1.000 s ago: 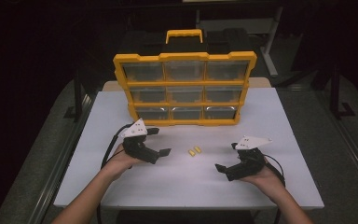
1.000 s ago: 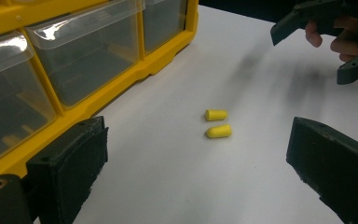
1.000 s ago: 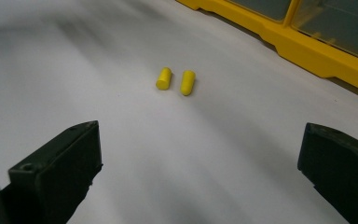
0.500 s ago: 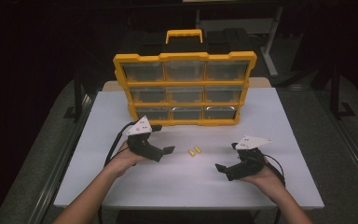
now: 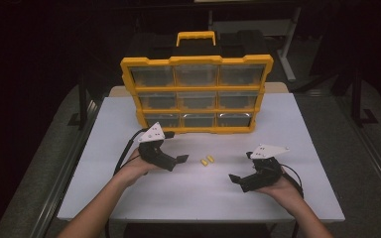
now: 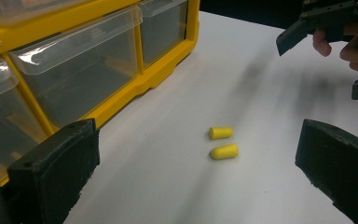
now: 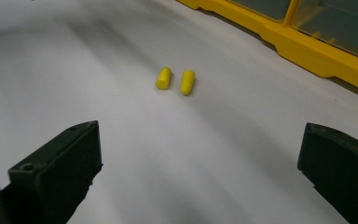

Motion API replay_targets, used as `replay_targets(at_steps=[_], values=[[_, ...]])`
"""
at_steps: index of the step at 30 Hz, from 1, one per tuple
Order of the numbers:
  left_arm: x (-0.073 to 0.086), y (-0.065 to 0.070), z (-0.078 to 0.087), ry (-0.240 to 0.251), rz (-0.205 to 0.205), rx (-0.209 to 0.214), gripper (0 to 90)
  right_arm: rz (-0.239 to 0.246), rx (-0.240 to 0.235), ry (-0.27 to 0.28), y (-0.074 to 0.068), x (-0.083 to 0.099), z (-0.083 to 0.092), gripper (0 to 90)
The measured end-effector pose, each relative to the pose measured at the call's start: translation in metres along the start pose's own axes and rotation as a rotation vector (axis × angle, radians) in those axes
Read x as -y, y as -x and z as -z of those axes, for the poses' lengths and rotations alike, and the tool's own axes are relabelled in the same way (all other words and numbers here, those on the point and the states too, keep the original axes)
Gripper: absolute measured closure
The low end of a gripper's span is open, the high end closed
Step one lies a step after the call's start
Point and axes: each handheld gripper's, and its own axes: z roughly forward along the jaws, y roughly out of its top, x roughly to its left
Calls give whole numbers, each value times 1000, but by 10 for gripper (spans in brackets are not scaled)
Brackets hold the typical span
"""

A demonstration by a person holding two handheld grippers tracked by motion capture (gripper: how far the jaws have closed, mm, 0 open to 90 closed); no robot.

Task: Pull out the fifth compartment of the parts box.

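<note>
Left hand-held gripper [image 5: 178, 159]: wide, empty
Right hand-held gripper [image 5: 237, 179]: wide, empty
Drawers [image 5: 197, 97]: contents unclear
Earplugs [image 5: 207, 160]: tiny, on bench [image 5: 287, 129]

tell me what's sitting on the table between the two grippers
Two small yellow earplugs lie side by side on the white table, between the left gripper and right gripper; the high view shows it.

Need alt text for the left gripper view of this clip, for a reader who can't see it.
Two small yellow earplugs lie side by side on a white table, between the left gripper's wide-open black jaws. A yellow organizer with clear drawers stands at left; the right gripper, held in a hand, shows at upper right.
</note>
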Motion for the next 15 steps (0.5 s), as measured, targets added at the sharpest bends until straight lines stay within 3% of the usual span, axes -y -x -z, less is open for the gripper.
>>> replay_targets(at_steps=[15], values=[[-4,1,-11,13,-6,3,0,-3,-1,-2,0,0,0,0]])
